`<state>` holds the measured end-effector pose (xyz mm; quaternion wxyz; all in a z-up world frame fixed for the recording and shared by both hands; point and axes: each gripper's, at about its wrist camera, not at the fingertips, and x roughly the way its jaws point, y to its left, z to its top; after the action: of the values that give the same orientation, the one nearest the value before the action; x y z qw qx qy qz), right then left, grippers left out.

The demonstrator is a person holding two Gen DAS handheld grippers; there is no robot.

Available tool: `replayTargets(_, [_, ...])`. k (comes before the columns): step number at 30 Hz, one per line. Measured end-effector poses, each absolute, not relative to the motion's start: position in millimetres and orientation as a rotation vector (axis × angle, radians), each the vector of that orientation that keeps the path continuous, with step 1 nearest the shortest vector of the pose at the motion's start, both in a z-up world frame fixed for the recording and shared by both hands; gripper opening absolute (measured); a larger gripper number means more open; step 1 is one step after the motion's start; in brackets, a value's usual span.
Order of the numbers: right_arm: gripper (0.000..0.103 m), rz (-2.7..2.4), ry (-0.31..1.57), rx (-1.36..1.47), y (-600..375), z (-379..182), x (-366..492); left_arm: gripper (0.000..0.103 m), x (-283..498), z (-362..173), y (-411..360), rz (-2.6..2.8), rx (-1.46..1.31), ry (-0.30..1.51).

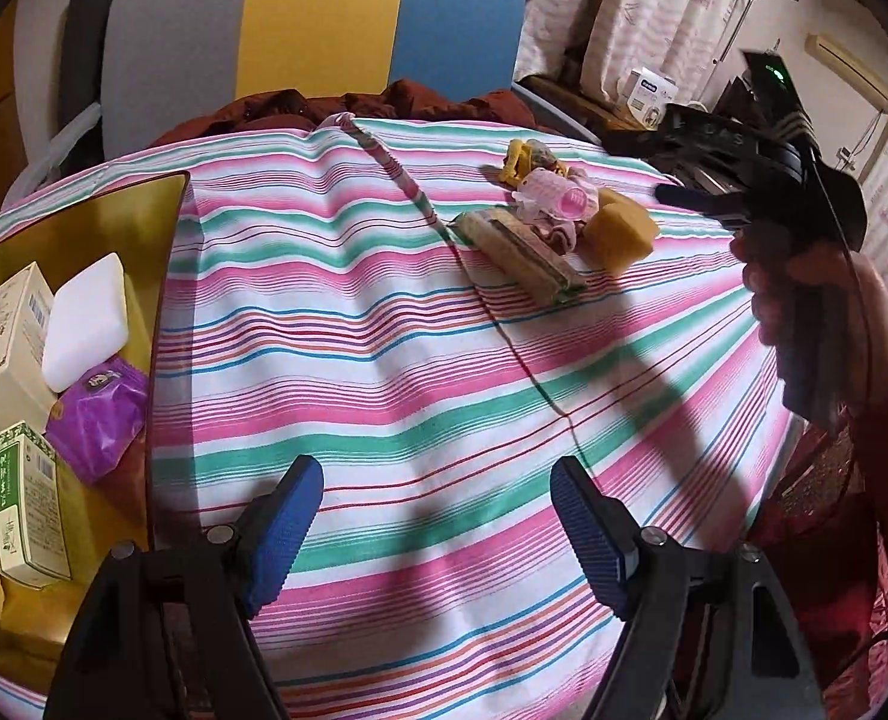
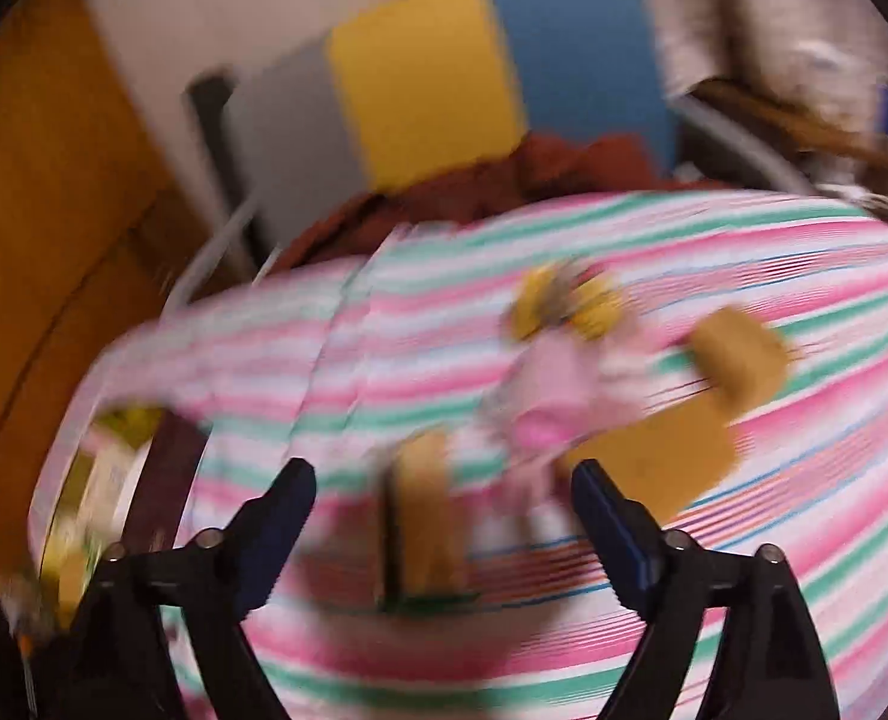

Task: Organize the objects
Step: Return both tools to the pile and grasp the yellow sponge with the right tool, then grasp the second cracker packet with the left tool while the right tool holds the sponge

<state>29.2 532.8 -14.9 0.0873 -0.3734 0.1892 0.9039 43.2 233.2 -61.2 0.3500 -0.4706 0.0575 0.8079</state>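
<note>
A pile of small things lies far right on the striped tablecloth (image 1: 384, 330): a tan scrubbing sponge (image 1: 522, 252), a yellow sponge block (image 1: 618, 234), a pink hair roller (image 1: 555, 195) and yellow clips (image 1: 519, 159). My left gripper (image 1: 435, 480) is open and empty, low over the cloth near the front. My right gripper (image 2: 444, 486) is open and empty, and the blurred tan sponge (image 2: 426, 510) lies between its fingers. The yellow block (image 2: 654, 462) and pink roller (image 2: 546, 402) lie just beyond. The right gripper also shows in the left wrist view (image 1: 684, 195), held in a hand.
A gold tray (image 1: 114, 228) at the left holds a cream box (image 1: 6, 342), a white block (image 1: 87, 321), a purple packet (image 1: 99, 414) and a green-and-white box (image 1: 24, 510). A grey, yellow and blue chair back (image 1: 318, 18) stands behind the table. A cloth seam ridge (image 1: 420, 198) crosses the middle.
</note>
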Motion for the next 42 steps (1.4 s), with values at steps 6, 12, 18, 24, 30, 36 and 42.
replayTargets(6, [0.094,2.475,0.59,-0.966,593,-24,48,0.079,42,-58,241,2.093,-1.204,0.163])
replayTargets(12, [0.1,2.431,0.653,-1.114,603,-64,36,0.079,38,-55,255,2.09,-1.196,0.173])
replayTargets(18, [0.079,2.501,0.633,-1.171,598,-78,25,0.079,29,-53,280,2.082,-1.193,0.174])
replayTargets(24, [0.07,2.521,0.637,-1.187,600,-74,27,0.079,15,-59,317,2.053,-1.217,0.168])
replayTargets(30, [0.07,2.432,0.771,-1.053,627,-59,53,0.079,-9,-63,365,2.045,-1.276,0.12])
replayTargets(36, [0.071,2.409,0.783,-1.023,632,-55,56,0.079,-27,-75,411,2.062,-1.324,0.177])
replayTargets(42, [0.071,2.451,0.782,-1.045,624,-56,47,0.073,-39,-94,426,2.104,-1.338,0.321])
